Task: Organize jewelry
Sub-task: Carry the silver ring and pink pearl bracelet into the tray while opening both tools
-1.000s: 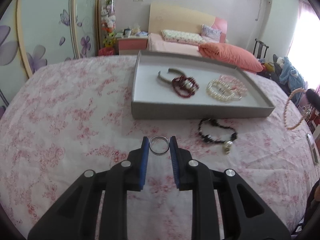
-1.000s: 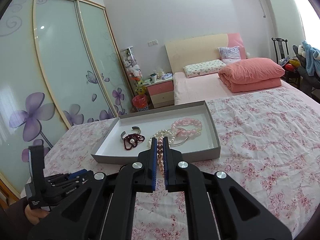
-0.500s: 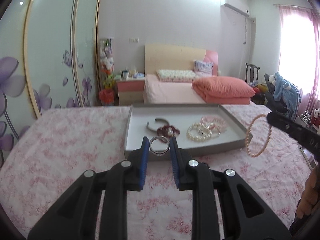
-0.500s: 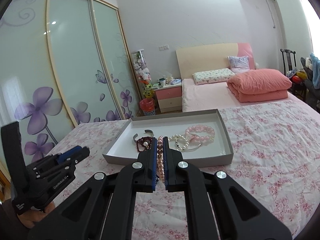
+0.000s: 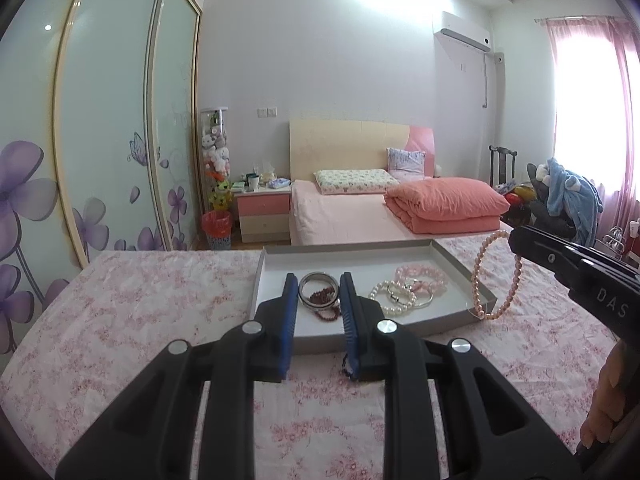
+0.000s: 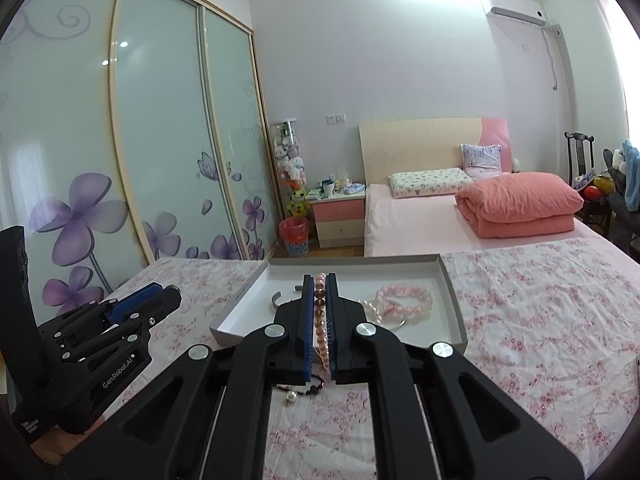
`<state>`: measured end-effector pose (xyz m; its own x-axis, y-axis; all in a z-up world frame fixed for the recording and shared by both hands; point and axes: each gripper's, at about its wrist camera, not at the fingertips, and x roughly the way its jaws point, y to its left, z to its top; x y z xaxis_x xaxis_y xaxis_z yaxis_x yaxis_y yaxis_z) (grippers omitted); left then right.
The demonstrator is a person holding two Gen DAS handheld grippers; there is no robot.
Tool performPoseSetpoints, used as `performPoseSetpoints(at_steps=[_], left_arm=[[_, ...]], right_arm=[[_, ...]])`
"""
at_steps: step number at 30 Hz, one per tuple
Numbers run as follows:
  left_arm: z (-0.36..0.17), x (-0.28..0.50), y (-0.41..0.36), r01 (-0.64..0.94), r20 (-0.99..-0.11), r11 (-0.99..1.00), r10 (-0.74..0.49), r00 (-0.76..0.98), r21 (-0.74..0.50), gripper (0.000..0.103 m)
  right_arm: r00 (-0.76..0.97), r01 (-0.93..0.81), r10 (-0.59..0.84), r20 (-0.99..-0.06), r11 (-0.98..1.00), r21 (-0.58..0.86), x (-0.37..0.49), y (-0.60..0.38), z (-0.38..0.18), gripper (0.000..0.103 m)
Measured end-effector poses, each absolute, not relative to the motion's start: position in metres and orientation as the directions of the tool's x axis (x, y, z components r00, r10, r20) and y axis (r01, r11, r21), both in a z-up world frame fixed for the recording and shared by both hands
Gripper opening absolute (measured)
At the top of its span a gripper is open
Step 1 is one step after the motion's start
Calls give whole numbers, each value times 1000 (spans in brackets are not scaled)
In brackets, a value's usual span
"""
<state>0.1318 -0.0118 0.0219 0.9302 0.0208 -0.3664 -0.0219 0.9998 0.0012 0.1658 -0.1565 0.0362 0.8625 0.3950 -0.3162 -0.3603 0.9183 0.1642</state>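
Two letterings can be read: your left view shows "DAS" on the right gripper's black body, and your right view shows "GenRobot.AI" on the left gripper's side. In the left view, your left gripper pinches a silver ring upright between its blue pads, held over the near edge of the grey tray, which sits on a pink floral bedspread. Inside the tray lie a dark red bracelet, a white pearl one and a pink one. Your right gripper holds a loop of pink pearls hanging by the tray's right side. Beyond stand a bed, a nightstand and a flowered wardrobe. In the right view, your right gripper is pressed together on the pink pearls, in front of the tray; a black bracelet lies on the bedspread below it.
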Motion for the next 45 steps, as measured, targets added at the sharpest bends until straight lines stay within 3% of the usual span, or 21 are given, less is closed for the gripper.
performPoseSetpoints(at_steps=[24,45], left_arm=[[31,164,-10,-15,-343,1000,17,939,8,22],[-7,275,-5,16,-464,999,-34,885,-41,22]], right_arm=[[892,-340,363,-270,931,128,193,-151,53,7],[850,-269,315,-422,949,168,296,-136,13,7]])
